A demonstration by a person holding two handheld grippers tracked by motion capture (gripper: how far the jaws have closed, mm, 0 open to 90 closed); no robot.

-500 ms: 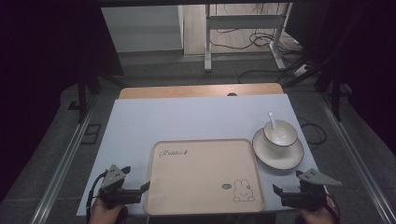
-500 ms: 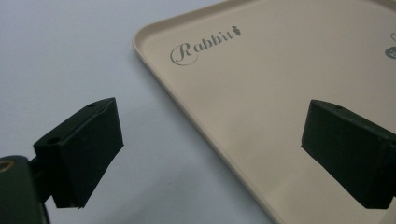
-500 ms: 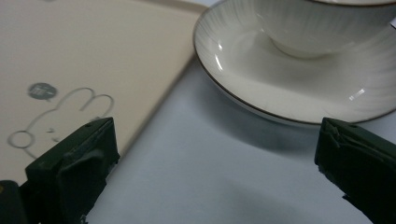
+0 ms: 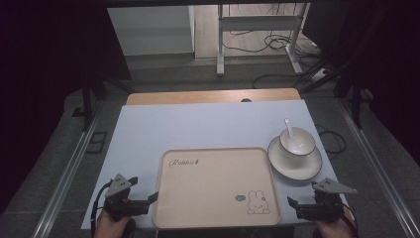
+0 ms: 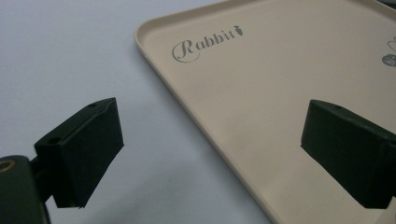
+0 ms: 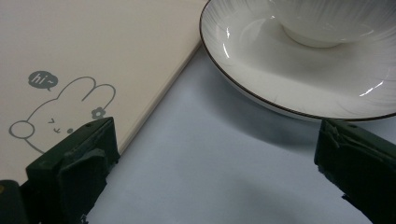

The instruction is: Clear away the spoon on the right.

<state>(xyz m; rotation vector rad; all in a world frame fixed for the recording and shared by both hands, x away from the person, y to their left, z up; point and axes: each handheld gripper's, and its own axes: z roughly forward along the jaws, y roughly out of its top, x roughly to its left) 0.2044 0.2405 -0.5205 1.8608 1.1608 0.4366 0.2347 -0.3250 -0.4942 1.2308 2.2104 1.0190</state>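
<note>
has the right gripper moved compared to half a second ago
No. The right gripper sits in the same spot beside the tray's near right corner, below the plate, jaws open.

In the high view the lower edge of the frame cuts off both hands [image 4: 113, 227], so we see only the knuckles. In the right gripper view the top edge cuts the bowl [image 6: 327, 21] and the plate [image 6: 299, 70]. In the left gripper view the tray [image 5: 261, 93] runs out at the right edge.
</note>
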